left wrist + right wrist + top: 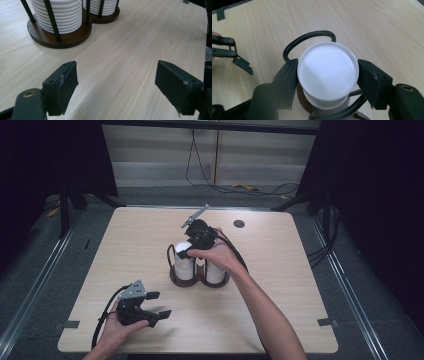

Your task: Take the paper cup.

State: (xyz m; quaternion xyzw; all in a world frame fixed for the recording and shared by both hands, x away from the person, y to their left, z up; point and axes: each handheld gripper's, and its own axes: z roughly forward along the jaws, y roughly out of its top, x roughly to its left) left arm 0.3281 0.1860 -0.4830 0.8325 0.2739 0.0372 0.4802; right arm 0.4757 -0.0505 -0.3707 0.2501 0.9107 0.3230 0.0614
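Right gripper point(327, 82) clamps the top white cup point(327, 72) in the holder point(176, 276), lift not begun; left gripper point(116, 85) gapes wide, empty.

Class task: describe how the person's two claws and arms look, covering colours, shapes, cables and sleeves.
Both claws are black, each with two flat, blocky jaws faced with dark pads. The left claw carries a grey three-cornered plate on top and trails a black cable. The right claw has the same plate and a looping black cable. Brass-coloured rivets mark the jaw joints. No sleeves cover the forearms.

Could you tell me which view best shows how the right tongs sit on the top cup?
The right gripper view: its jaws flank the top cup. The high view has the hand partly covering it; the left gripper view shows ribbed stack sides.
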